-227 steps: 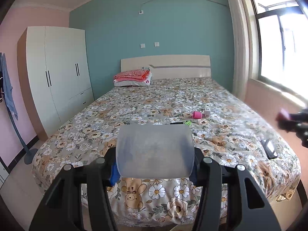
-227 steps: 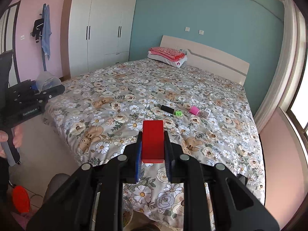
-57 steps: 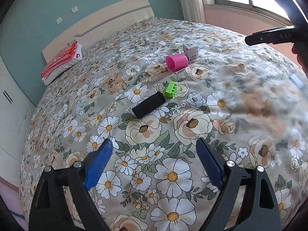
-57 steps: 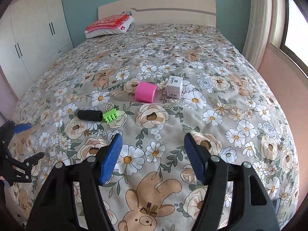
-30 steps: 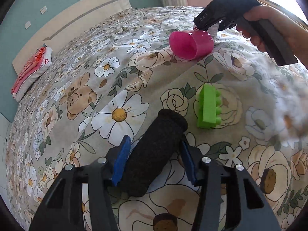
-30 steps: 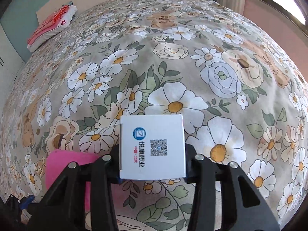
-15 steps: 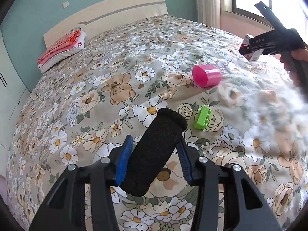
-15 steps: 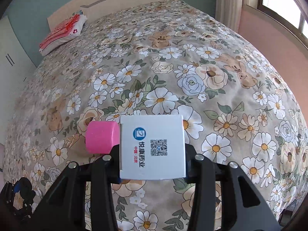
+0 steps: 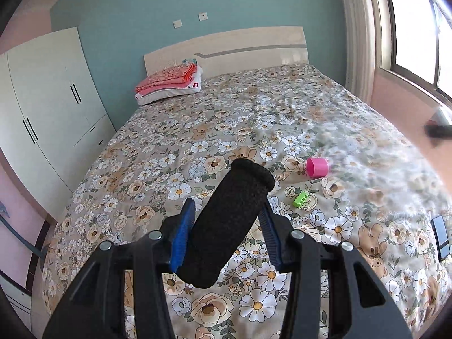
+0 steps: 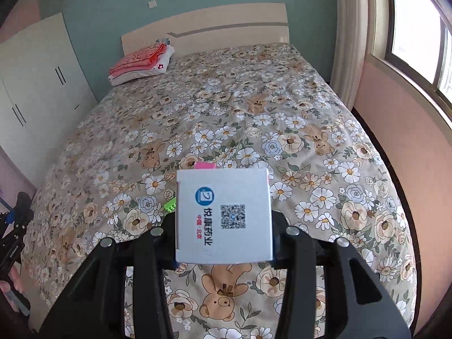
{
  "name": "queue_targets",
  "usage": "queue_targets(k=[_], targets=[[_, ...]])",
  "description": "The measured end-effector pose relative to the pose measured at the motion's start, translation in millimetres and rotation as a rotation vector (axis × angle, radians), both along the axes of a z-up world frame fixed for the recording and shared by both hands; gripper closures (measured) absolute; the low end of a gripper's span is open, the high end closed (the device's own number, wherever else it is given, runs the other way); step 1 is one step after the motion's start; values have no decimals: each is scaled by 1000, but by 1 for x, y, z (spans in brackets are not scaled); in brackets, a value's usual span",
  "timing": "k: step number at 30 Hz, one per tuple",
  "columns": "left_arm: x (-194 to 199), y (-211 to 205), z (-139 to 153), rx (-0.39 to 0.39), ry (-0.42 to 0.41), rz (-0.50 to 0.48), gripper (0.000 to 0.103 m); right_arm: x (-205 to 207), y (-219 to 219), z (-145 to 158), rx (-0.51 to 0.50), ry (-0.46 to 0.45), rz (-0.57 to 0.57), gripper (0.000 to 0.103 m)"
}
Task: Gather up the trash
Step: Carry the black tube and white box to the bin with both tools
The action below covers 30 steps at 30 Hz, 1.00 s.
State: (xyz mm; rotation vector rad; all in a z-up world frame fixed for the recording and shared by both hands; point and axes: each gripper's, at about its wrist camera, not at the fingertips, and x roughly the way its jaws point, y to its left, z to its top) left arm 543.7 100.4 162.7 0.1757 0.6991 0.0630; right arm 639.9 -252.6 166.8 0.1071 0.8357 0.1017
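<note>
My left gripper [image 9: 226, 234] is shut on a black foam cylinder [image 9: 226, 226] and holds it well above the floral bed [image 9: 254, 118]. My right gripper [image 10: 223, 237] is shut on a white medicine box [image 10: 223, 216] with a QR code, also raised above the bed. A pink cup [image 9: 317, 167] lies on its side on the bedspread, with a green toy block [image 9: 301, 199] near it. In the right wrist view only the cup's top edge [image 10: 204, 165] and part of the block [image 10: 169, 204] show behind the box.
A black phone [image 9: 440, 236] lies near the bed's right edge. Folded pink bedding on a pillow [image 9: 169, 84] sits by the headboard. A white wardrobe [image 9: 42, 113] stands left of the bed, a window [image 9: 418, 42] on the right.
Both grippers have lifted and pulled back from the bed with their objects still held; the cup and block now look smaller and farther away.
</note>
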Motion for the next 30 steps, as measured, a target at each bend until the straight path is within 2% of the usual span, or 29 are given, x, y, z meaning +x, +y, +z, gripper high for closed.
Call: queue_targets(k=[4, 8, 19, 25, 30], targets=[[-52, -9, 37, 1, -40, 35, 55, -66, 3, 41, -21, -53, 58, 59], [-102, -18, 61, -8, -67, 52, 55, -130, 7, 69, -33, -92, 112, 59], [-230, -34, 95, -14, -121, 62, 55, -289, 20, 113, -104, -179, 239, 59], [-288, -36, 96, -10, -145, 30, 55, -364, 24, 115, -103, -234, 318, 59], [-329, -34, 77, -29, -131, -22, 55, -411, 28, 91, -78, -231, 379, 59]])
